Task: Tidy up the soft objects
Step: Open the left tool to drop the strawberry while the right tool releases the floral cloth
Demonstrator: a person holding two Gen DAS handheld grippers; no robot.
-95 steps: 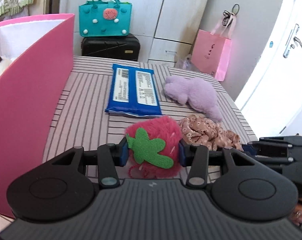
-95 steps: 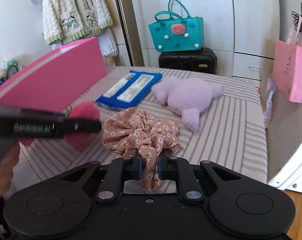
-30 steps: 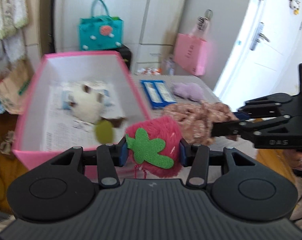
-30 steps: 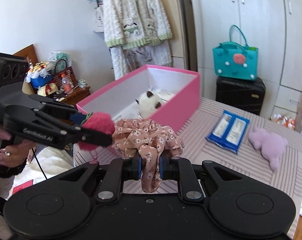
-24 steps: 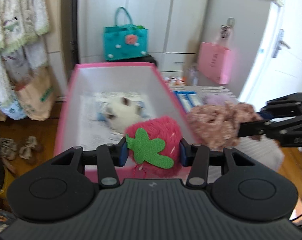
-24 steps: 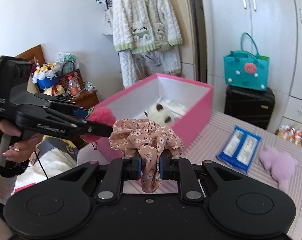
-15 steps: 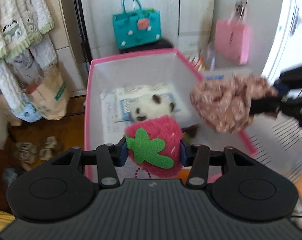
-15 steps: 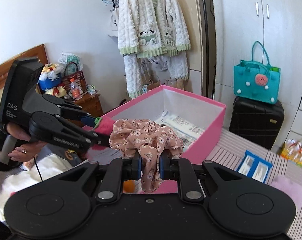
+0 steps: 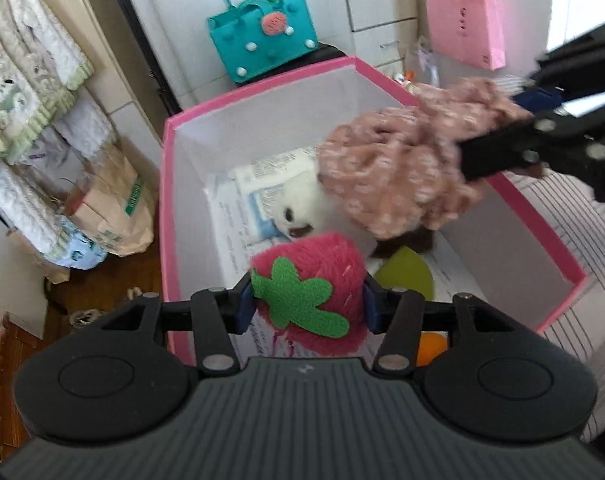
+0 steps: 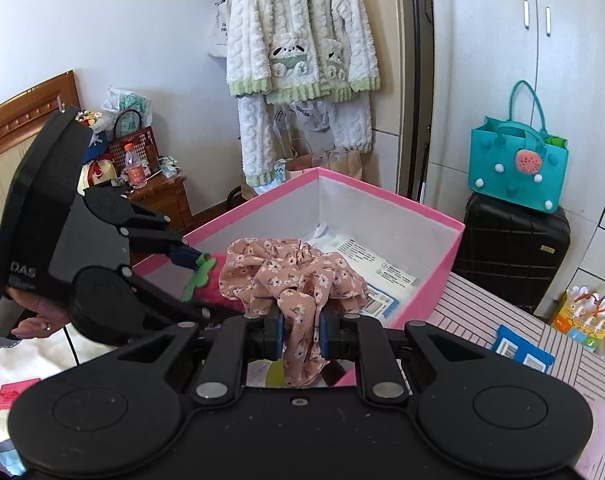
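Your left hand-held gripper [image 9: 305, 307] hangs over the pink box [image 9: 167, 184], jaws opening, the strawberry [image 9: 306, 292] still between the pads. Your right hand-held gripper [image 10: 300, 336] is clamped tight on the scrunchie [image 10: 290, 276], also above the box.

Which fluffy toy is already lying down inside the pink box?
The white plush toy with dark patches lies on the papers in the pink box. The strawberry plush sits between the left hand-held gripper's opening jaws.
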